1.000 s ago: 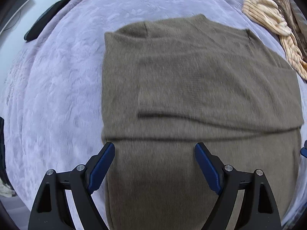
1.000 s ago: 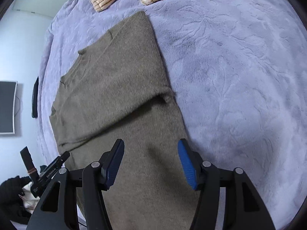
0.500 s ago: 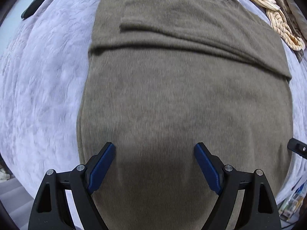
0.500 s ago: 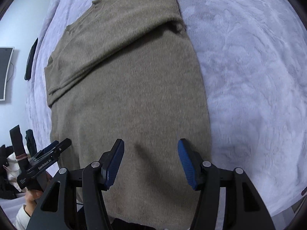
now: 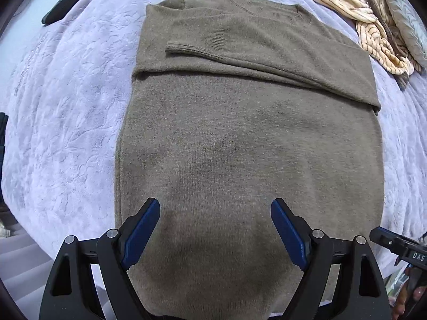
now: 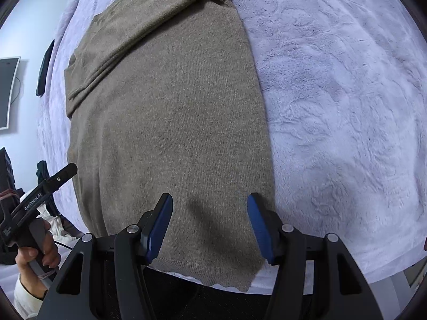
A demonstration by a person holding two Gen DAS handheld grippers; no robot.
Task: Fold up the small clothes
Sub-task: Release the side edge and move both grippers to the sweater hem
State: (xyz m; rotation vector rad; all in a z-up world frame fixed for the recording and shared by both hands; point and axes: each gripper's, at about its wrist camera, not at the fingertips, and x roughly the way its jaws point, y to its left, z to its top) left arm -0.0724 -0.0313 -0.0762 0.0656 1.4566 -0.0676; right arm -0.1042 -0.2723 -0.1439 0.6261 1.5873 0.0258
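Note:
An olive-brown knit sweater [image 5: 248, 144] lies flat on the lavender blanket [image 5: 66, 122], sleeves folded across its chest, hem toward me. It also shows in the right wrist view [image 6: 173, 122], where its hem reaches the bed's near edge. My left gripper [image 5: 214, 230] is open and empty above the sweater's lower part. My right gripper [image 6: 209, 222] is open and empty above the hem near the sweater's right side. The left gripper also shows at the left edge of the right wrist view [image 6: 40, 194]; the right gripper's tip shows in the left wrist view [image 5: 400, 246].
A pile of cream striped clothes [image 5: 368, 26] lies at the far right of the bed. A dark flat object [image 5: 69, 0] lies at the far left edge. A monitor [image 6: 8, 93] hangs on the wall. The blanket [image 6: 347, 106] stretches wide to the sweater's right.
Both grippers have pulled back toward the sweater's hem. More of the lower sweater and the bed's near edge are in view. Both stay open.

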